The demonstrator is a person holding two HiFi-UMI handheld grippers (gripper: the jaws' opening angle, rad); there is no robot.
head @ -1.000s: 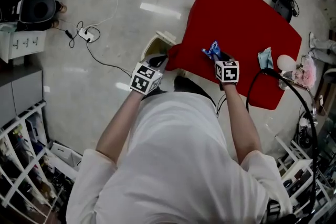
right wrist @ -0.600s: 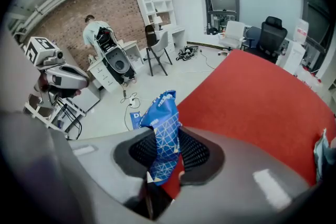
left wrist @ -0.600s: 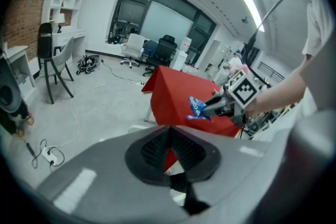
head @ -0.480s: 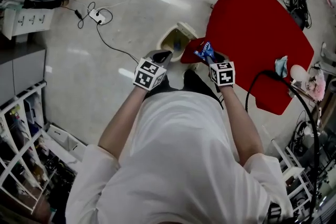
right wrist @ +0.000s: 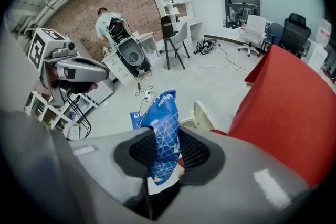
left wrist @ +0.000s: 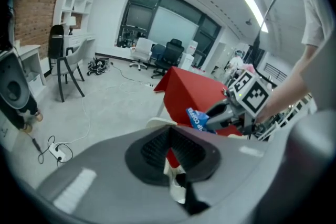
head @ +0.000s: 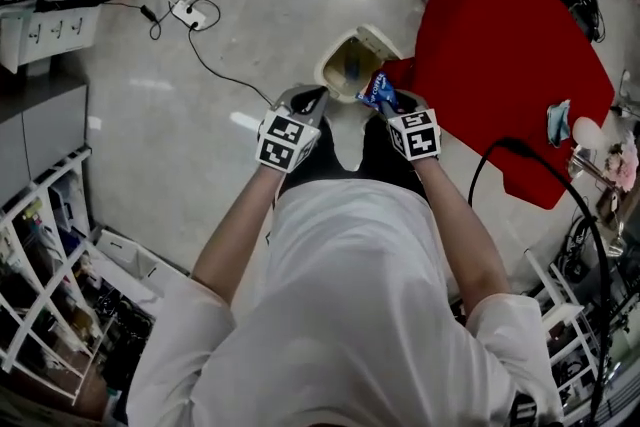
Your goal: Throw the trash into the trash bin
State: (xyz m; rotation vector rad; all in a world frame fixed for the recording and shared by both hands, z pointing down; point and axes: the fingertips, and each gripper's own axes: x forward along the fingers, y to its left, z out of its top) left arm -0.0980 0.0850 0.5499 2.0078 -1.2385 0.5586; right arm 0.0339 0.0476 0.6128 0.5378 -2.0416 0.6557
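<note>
Right gripper point(head: 385, 101) clamps a blue wrapper point(head: 376, 89) beside the trash bin point(head: 372, 39) on a glossy floor point(head: 200, 145). Left gripper point(head: 308, 101) is closed and empty. A red table point(head: 510, 65) stands alongside.

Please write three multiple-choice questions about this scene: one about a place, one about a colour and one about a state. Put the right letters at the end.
1. Where does the trash bin stand relative to the red table?
A) on top of it
B) on the floor beside its corner
C) under its middle

2. What colour is the wrapper?
A) blue
B) green
C) yellow

3. In what state is the right gripper?
A) open and empty
B) shut on the wrapper
C) shut on a cable

Answers:
1 B: the head view shows the trash bin on the floor next to the table's near corner.
2 A: the wrapper is blue with white print.
3 B: in the right gripper view both pads press the wrapper between them.
</note>
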